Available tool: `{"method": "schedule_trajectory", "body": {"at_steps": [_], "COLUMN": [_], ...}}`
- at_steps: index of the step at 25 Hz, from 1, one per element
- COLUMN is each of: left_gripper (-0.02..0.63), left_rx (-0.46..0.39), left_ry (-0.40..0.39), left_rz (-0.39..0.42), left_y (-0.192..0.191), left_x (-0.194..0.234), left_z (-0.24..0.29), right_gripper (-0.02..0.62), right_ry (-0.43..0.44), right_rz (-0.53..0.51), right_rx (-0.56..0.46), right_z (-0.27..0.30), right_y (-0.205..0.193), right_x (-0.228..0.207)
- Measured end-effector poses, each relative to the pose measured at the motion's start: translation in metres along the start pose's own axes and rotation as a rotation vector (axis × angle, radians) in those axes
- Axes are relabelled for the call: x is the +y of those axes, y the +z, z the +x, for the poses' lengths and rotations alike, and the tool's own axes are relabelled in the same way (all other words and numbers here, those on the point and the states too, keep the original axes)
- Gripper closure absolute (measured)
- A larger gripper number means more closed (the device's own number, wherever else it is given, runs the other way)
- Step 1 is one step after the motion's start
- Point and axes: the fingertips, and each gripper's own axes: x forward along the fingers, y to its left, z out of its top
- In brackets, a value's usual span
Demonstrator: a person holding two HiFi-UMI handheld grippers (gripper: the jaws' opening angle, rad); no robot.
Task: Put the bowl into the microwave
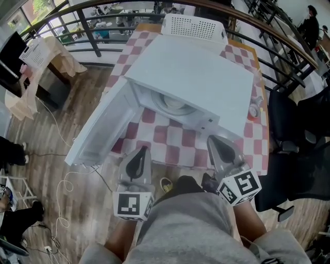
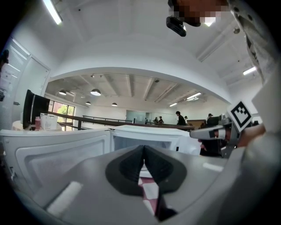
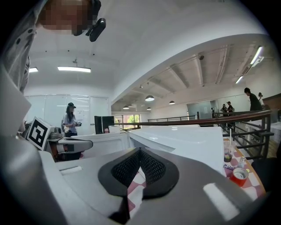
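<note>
Checkered table on wood floor holds microwave; left tool, right tool closed, empty.

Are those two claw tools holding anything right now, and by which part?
Nothing is held: the left gripper and the right gripper both have their jaws together with nothing between them.

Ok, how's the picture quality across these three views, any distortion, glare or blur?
Head view: evenly lit, sharp on the microwave, but the wide lens bows the railing into an arc. Left gripper view: heavy fisheye, black corners, the ceiling light blown out, the left gripper soft up close. Right gripper view: same dark corners, the light panel glaring.
</note>
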Motion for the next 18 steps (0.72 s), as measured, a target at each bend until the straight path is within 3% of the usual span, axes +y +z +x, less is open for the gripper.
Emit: {"method": "schedule_trajectory", "body": {"at_steps": [18], "left_gripper": [0.595], "left_rx": [-0.005], "left_ry": [-0.013], "left_rz": [0.016], "left_y": [0.003], "left_x": [-0.003], "left_z": [0.028], "right_gripper": [0.600], "right_ry": [0.016], "right_rz": [0.026], "right_rx": [-0.015], "right_z": [0.010], "right_y": [0.002], "right_x": [-0.004]}}
